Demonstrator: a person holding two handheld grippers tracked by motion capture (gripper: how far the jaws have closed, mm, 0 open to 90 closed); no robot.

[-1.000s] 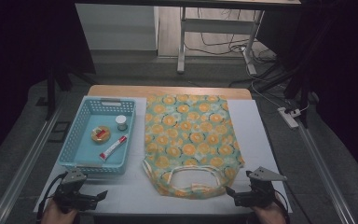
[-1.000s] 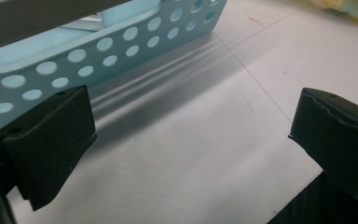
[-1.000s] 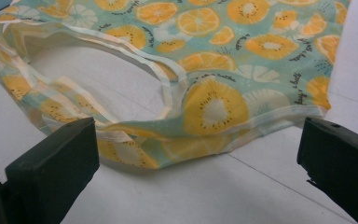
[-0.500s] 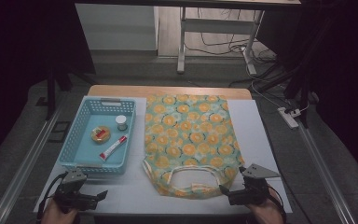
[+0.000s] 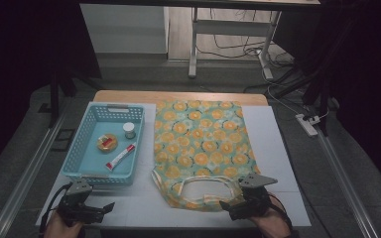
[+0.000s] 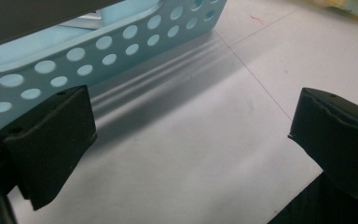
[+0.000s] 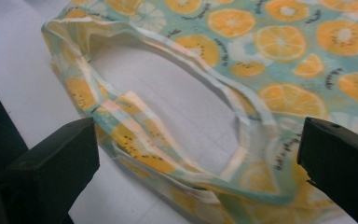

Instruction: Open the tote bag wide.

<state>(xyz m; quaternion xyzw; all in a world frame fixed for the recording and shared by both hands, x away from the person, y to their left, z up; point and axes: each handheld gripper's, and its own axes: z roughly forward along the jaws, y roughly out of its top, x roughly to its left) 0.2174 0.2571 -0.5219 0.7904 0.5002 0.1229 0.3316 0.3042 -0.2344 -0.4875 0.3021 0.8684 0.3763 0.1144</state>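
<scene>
Bag point(image 5: 198, 148) lies flat on table middle, long way running away from person, handle loop point(image 7: 168, 116) at near end. Right gripper point(image 5: 239, 207) just beside loop, jaws wide, nothing held. Left gripper point(image 5: 99, 210) far off by basket point(image 5: 79, 148), wide too, empty

Both handheld units match: left gripper point(image 5: 104, 208) and right gripper point(image 5: 226, 204) are black bodies with a grey three-cornered plate on top, black cable trailing off each toward the person. Jaws are thick black blocks, matte, rubbery-looking, squared faces with slightly ragged edges; a small round hole near the top corner of each. Right hand point(image 5: 270, 223) at bottom edge, sleeve too dark to tell
</scene>
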